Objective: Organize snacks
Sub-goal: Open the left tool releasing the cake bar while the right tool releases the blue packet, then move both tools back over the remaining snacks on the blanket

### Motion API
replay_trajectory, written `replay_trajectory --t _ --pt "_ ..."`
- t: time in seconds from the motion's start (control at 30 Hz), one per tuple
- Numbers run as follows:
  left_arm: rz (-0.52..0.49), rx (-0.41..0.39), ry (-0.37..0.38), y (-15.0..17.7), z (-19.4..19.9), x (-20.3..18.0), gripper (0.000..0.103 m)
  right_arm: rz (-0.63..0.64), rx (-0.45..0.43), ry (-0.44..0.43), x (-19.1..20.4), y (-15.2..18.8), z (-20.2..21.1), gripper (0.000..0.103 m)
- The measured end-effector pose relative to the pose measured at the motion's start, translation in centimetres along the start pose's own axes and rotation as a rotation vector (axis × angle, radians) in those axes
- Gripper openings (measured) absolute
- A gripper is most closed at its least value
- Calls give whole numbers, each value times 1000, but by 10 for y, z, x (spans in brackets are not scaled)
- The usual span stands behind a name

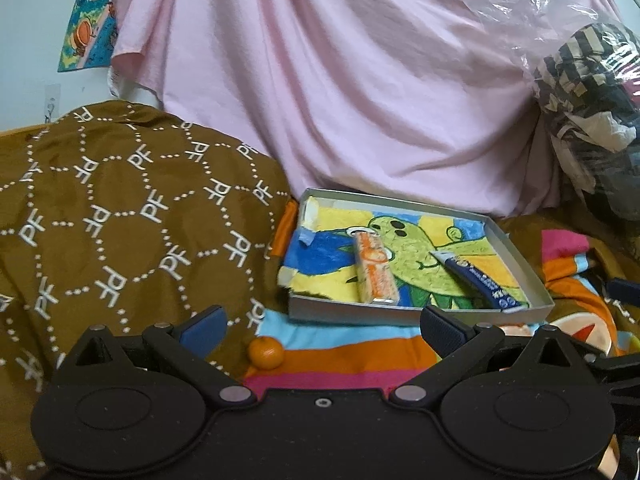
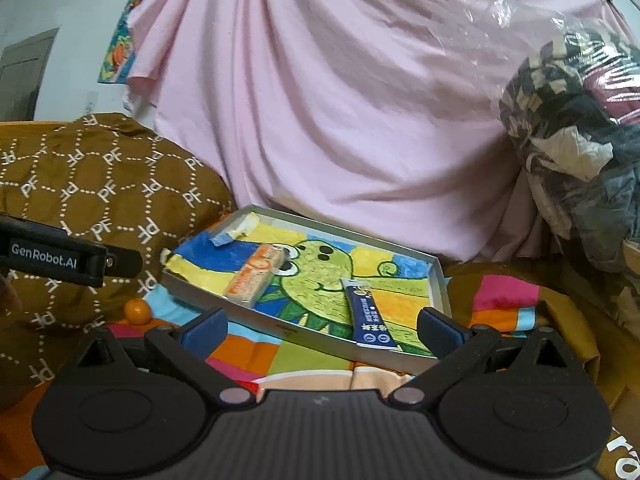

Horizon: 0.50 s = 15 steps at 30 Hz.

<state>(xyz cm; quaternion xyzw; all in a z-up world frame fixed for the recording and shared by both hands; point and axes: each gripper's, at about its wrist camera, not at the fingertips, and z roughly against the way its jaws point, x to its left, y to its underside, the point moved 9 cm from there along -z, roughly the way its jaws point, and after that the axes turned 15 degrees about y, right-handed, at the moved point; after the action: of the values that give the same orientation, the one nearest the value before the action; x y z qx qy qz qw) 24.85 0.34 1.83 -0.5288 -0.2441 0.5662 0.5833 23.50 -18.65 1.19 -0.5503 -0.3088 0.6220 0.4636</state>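
Note:
A shallow grey tray [image 1: 520, 256] [image 2: 438, 280] lined with a bright cartoon drawing lies on the striped cloth. Inside it rest an orange-and-white snack bar [image 1: 376, 272] [image 2: 256, 274] and a dark blue snack stick [image 1: 480, 284] [image 2: 370, 320]. A small orange fruit [image 1: 266, 353] [image 2: 137, 311] sits on the cloth in front of the tray's left corner. My left gripper [image 1: 322, 330] is open, just short of the tray, with the fruit between its fingers' span. My right gripper [image 2: 322, 330] is open over the tray's near edge, holding nothing.
A brown patterned blanket [image 1: 120, 208] [image 2: 100, 184] is heaped on the left. Pink sheet [image 1: 340, 80] [image 2: 340, 100] hangs behind the tray. A clear plastic bag of clothes [image 1: 592, 100] [image 2: 568, 128] bulges at the right. The left gripper's body [image 2: 52, 260] shows at the right view's left edge.

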Motion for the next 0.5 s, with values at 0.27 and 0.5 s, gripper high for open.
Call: replay_trajectory --t 0.27,0.5 --pt "-5 27 -21 17 25 5 102 7 0 -30 9 3 24 103" --pt "-19 69 -21 37 40 9 102 11 24 -34 8 24 47 103"
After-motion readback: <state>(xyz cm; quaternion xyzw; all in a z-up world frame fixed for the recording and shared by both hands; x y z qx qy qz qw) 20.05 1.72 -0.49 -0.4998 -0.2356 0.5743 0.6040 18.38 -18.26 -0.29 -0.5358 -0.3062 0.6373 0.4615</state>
